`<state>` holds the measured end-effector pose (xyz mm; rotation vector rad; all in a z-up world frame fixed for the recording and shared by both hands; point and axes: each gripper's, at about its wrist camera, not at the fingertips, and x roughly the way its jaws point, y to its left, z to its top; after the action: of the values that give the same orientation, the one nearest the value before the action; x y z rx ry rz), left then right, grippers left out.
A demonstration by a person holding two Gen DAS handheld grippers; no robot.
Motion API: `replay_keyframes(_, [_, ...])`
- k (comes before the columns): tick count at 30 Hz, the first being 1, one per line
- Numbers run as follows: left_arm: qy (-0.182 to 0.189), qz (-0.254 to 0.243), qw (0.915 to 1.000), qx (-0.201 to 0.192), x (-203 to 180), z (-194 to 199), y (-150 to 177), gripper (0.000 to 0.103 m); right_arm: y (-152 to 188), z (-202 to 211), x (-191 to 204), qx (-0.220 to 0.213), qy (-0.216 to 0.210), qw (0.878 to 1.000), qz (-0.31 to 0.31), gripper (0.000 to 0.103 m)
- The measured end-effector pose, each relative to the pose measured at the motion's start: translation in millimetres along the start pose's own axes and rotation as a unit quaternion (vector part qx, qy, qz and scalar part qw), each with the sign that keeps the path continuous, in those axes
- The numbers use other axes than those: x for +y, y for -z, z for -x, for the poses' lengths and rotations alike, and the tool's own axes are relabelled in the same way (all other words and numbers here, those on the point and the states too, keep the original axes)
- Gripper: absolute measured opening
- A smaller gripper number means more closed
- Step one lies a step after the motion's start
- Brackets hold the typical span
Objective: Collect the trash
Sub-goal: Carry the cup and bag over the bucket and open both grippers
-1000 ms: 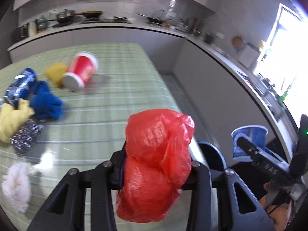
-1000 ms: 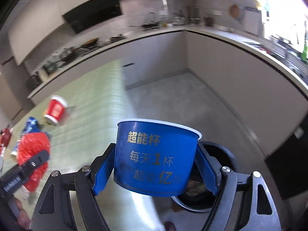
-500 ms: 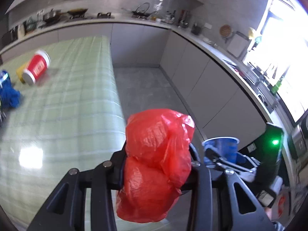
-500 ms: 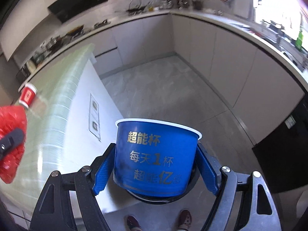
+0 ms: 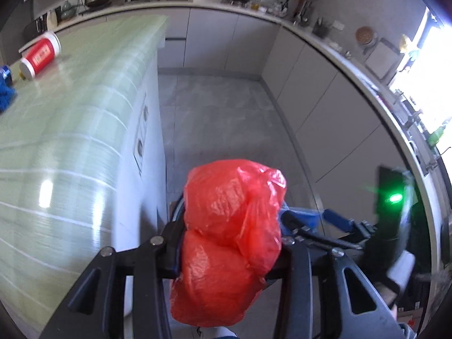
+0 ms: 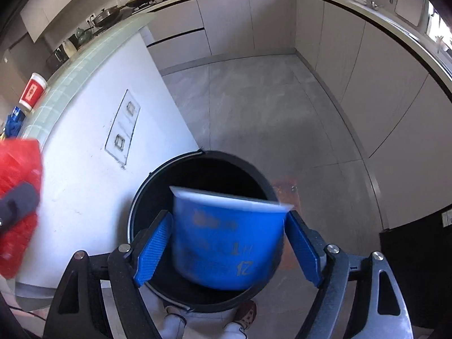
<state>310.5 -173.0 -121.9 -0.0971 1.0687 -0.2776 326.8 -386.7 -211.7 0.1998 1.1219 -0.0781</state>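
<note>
Over the black bin (image 6: pixel 203 169) on the floor by the white island side, the right gripper (image 6: pixel 226 245) has its blue pads spread w/ visible gaps either side of the blue cup (image 6: pixel 228 240); cup is blurred and tilted, so prob. just let go and dropping into the bin mouth, which is why it's held directly above. Left gripper (image 5: pixel 228 243) is clamped narrow on the red plastic bag (image 5: pixel 230 226), carried off the green counter (image 5: pixel 70 141) toward the same bin, likely next to go in. More trash waits on the counter: red cup (image 5: pixel 41 55) on its side, blue cloth (image 5: pixel 5 93) nr the edge.
</note>
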Motion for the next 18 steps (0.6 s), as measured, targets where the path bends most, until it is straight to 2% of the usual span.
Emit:
replay_keyframes(3, [-0.008, -0.008, 0.9999, 0.009, -11, -15, 4, 0.044, -3, 0, -12, -0.009, -0.003, 1.000, -0.003, 0.086])
replay_keyframes(6, [-0.021, -0.016, 0.9996, 0.011, -20, -29, 6, 0.051, -5, 2, -24, -0.018, 0.004, 1.000, -0.013, 0.086])
replay_keyframes(8, [-0.030, -0.015, 0.9991, 0.027, -24, -41, 5, 0.060, -4, 8, -33, -0.033, 0.016, 0.999, -0.020, 0.086])
replay_keyframes(9, [-0.037, -0.011, 0.9986, 0.036, -25, -45, 5, 0.072, -5, 9, -36, -0.033, 0.020, 0.999, -0.022, 0.086])
replay_keyframes(12, [-0.050, -0.003, 0.9980, 0.039, -28, -48, 0, 0.082, -5, 13, -46, -0.036, 0.031, 0.998, -0.029, 0.086])
replay_keyframes(18, [-0.054, -0.014, 0.9984, 0.013, -36, -16, -7, 0.084, -9, 29, -54, -0.046, 0.045, 0.997, -0.039, 0.086])
